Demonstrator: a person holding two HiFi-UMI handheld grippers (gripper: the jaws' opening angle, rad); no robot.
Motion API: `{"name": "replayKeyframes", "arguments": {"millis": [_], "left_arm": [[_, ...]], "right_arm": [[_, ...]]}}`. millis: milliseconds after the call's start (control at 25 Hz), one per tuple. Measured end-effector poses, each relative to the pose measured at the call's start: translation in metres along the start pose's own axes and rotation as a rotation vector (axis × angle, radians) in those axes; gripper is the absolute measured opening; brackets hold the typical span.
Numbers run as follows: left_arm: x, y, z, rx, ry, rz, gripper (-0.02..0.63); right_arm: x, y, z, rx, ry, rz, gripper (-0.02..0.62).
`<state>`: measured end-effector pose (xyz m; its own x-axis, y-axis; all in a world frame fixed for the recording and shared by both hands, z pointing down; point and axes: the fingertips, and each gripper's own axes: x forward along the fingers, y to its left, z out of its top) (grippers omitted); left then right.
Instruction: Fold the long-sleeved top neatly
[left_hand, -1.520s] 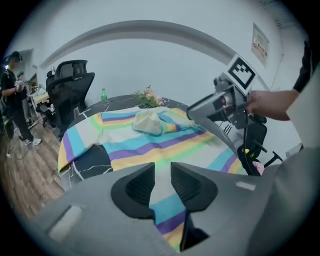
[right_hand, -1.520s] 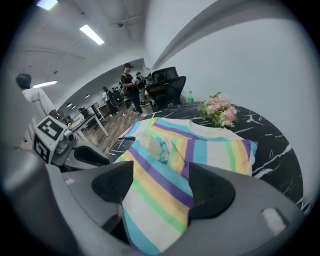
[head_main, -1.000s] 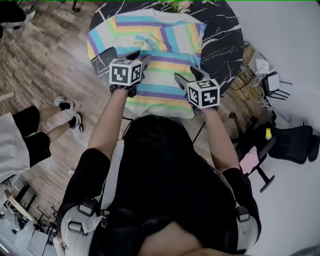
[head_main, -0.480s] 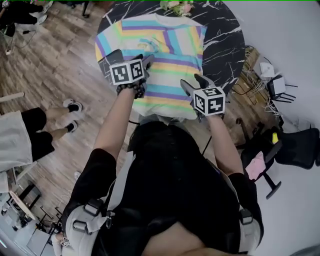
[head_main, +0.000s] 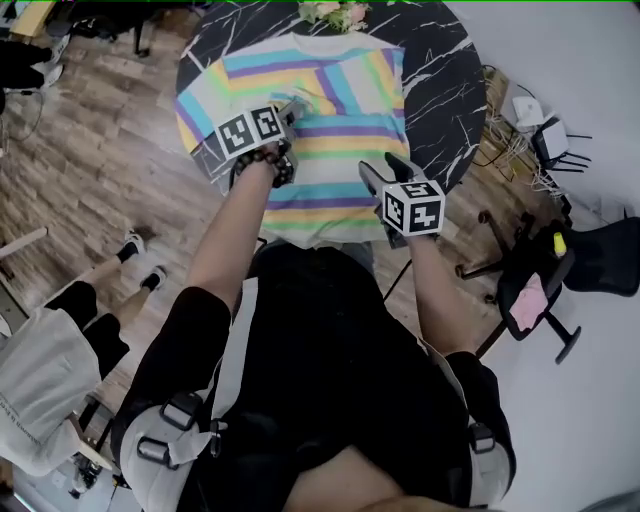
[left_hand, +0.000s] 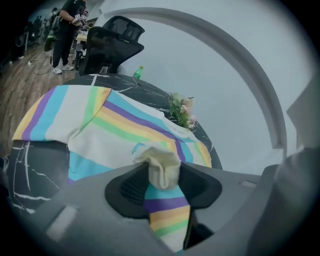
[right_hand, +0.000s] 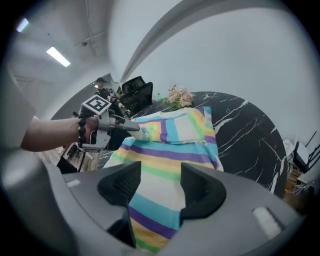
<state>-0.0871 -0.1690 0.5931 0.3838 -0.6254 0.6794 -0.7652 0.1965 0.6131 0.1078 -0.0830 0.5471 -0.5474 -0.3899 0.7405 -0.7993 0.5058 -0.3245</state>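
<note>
The pastel-striped long-sleeved top lies spread on the round black marble table, its hem hanging over the near edge. My left gripper is over the top's left half, shut on the cream cuff of a sleeve that is folded across the chest. The same gripper shows in the right gripper view, pinching that cuff. My right gripper hovers over the top's lower right part. Its jaws have just been closing and stand open, with only the fabric lying below them.
A small flower arrangement stands at the table's far edge, and a green bottle beyond the top. Black office chairs and a stool stand at the right. A person is on the wooden floor at the lower left.
The left gripper has rolled and shifted a little across the top with the cuff in it. The right gripper has stayed in place and its jaws have narrowed.
</note>
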Motion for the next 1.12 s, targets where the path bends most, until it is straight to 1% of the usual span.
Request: {"name": "replayKeyframes", "arguments": {"millis": [120,240,360,440,520,560,640,720,800,920,1120], "left_arm": [[-0.006,0.008,-0.005,0.037,0.036,-0.022,0.055],[-0.024,0.014,-0.005,0.11,0.045,-0.055,0.051],[-0.044,0.021,0.004,0.222,0.005,-0.066,0.051],[-0.053,0.028,0.006,0.289,0.0,-0.075,0.052],[-0.059,0.035,0.003,0.32,0.016,-0.083,0.055],[-0.061,0.038,-0.001,0.318,0.026,-0.088,0.059],[-0.062,0.047,-0.009,0.284,0.044,-0.089,0.072],[-0.062,0.058,-0.017,0.242,0.053,-0.073,0.102],[-0.062,0.066,-0.023,0.213,0.059,-0.07,0.145],[-0.062,0.07,-0.026,0.184,0.06,-0.087,0.146],[-0.061,0.069,-0.024,0.182,0.058,-0.118,0.146]], "right_arm": [[0.011,0.0,0.002,0.013,-0.002,-0.012,0.233],[0.024,0.005,0.005,0.014,0.005,-0.015,0.218],[0.033,0.013,0.009,-0.014,0.024,-0.016,0.213],[0.037,0.018,0.011,-0.037,0.034,-0.012,0.212],[0.041,0.024,0.012,-0.058,0.046,-0.008,0.212],[0.043,0.026,0.013,-0.066,0.052,-0.007,0.212],[0.045,0.028,0.012,-0.076,0.062,-0.012,0.212],[0.047,0.026,0.011,-0.088,0.07,-0.028,0.212],[0.047,0.019,0.011,-0.1,0.07,-0.055,0.212],[0.045,-0.003,0.017,-0.107,0.054,-0.113,0.21],[0.045,-0.047,0.041,-0.125,0.013,-0.216,0.206]]}}
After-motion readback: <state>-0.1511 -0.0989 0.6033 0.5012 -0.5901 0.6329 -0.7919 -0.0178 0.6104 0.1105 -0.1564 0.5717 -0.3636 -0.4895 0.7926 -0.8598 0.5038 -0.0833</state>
